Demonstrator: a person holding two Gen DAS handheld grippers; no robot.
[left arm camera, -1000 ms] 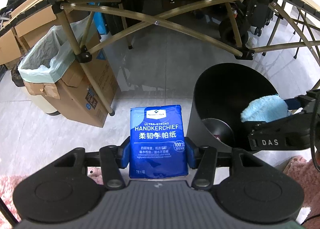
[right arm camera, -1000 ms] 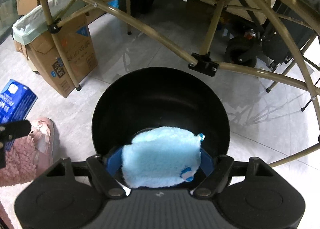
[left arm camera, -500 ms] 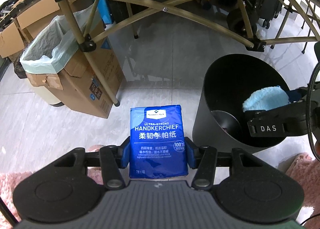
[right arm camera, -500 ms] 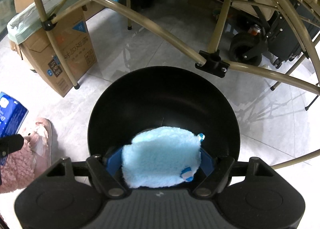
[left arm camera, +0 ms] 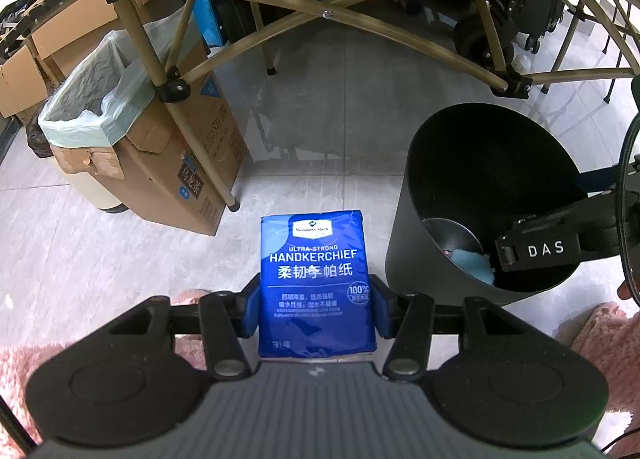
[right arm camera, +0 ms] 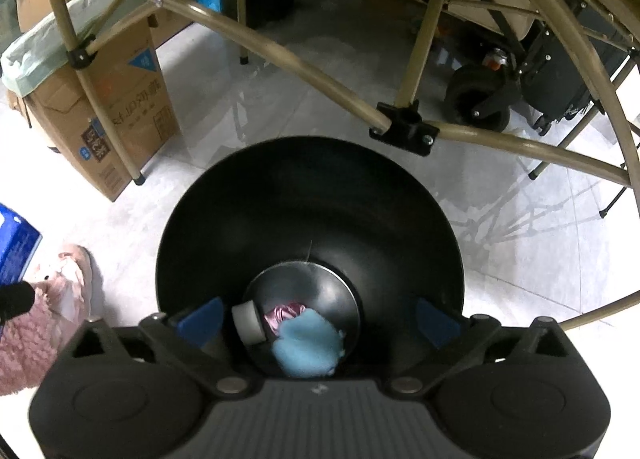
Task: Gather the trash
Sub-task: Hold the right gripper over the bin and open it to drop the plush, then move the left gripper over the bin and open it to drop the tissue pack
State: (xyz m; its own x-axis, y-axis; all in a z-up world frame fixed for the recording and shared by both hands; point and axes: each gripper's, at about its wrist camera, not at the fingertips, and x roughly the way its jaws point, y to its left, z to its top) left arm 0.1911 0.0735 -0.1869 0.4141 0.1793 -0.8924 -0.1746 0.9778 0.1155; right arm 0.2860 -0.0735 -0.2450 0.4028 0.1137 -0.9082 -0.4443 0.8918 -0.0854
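The left gripper point(left arm camera: 316, 313) has its jaws clamped on the sides of a blue plastic handkerchief-tissue pack point(left arm camera: 316, 283), which is held above the grey tiled floor point(left arm camera: 320, 107) with its long axis pointing straight ahead, away from the gripper, printed face up. The right gripper point(right arm camera: 318, 323) hangs over the round black waste bin point(right arm camera: 308, 211); its jaws have just been opening, stand wide and hold nothing. A fluffy light-blue cloth point(right arm camera: 308, 345) lies at the bin's bottom beside a pink crumpled scrap point(right arm camera: 282, 315).

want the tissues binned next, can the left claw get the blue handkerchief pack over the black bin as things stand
Probably yes. The left claw is shut on the handkerchief pack, and the black bin stands just beside it, mouth open. The right claw, jaws just opened, hangs over that mouth above the dropped blue cloth and may crowd it.
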